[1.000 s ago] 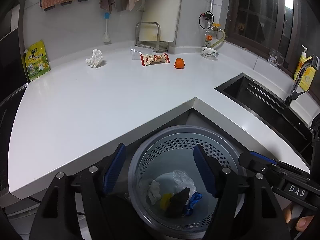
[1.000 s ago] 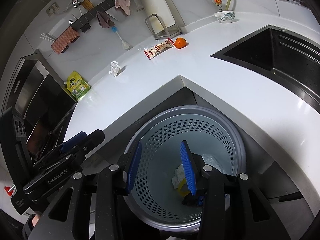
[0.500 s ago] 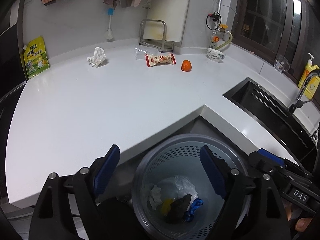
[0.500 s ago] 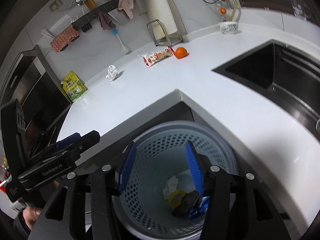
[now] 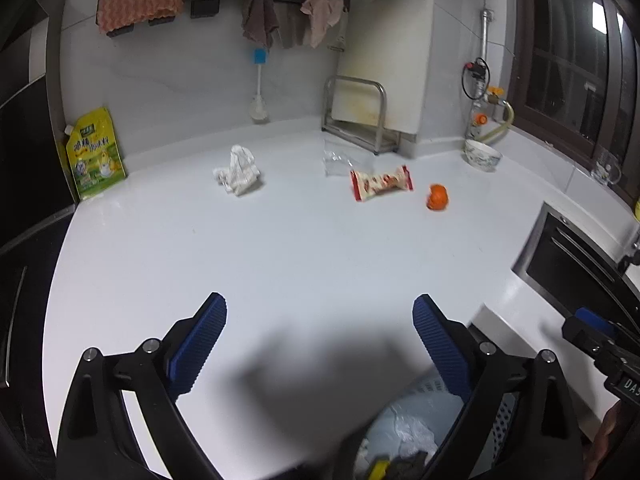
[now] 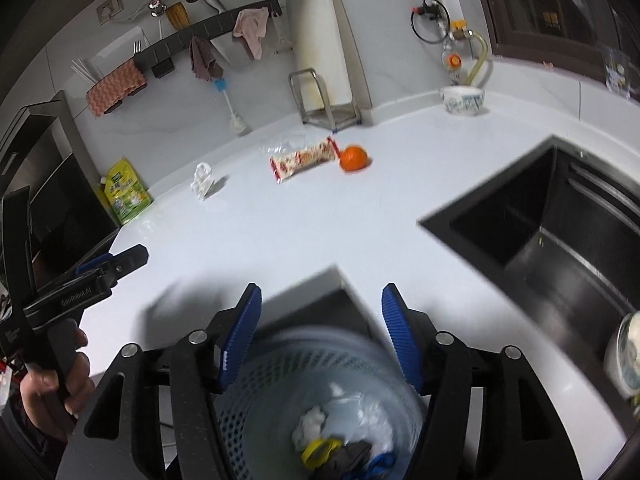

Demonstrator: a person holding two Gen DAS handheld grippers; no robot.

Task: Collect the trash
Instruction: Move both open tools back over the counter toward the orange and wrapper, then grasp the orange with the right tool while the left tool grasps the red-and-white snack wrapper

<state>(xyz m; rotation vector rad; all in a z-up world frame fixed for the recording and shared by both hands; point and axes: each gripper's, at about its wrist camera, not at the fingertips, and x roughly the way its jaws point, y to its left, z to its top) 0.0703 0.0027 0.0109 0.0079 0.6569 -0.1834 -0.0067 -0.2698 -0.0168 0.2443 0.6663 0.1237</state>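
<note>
Left gripper (image 5: 320, 316) over the near edge of the white counter (image 5: 280, 264); jaws wide and opening further, nothing between the blue pads, nothing touched. In the right wrist view it sits at far left, held by a hand (image 6: 48, 384).

Trash on the counter, left to right:
- yellow-green pouch (image 5: 94, 156) upright against the back wall, far left
- crumpled white tissue (image 5: 237, 171), alone, well apart from the pouch
- clear plastic wrapper (image 5: 335, 158), in front of the metal rack (image 5: 356, 116)
- red-and-white snack packet (image 5: 382, 182), touching or just beside the clear wrapper
- orange fruit (image 5: 437, 197), just right of the packet

Patterned bowl (image 5: 482, 156) further right at the back corner. Dark sink (image 6: 552, 224) sunk into the counter at right.

Right gripper (image 6: 322, 320) above the perforated bin (image 6: 280, 384), which stands below the counter's inner corner. Jaws partly apart and opening, empty, pads clear of the rim. Bin holds white tissue, clear plastic, something yellow, something dark, a bit of blue; blurred, no closer reading.
</note>
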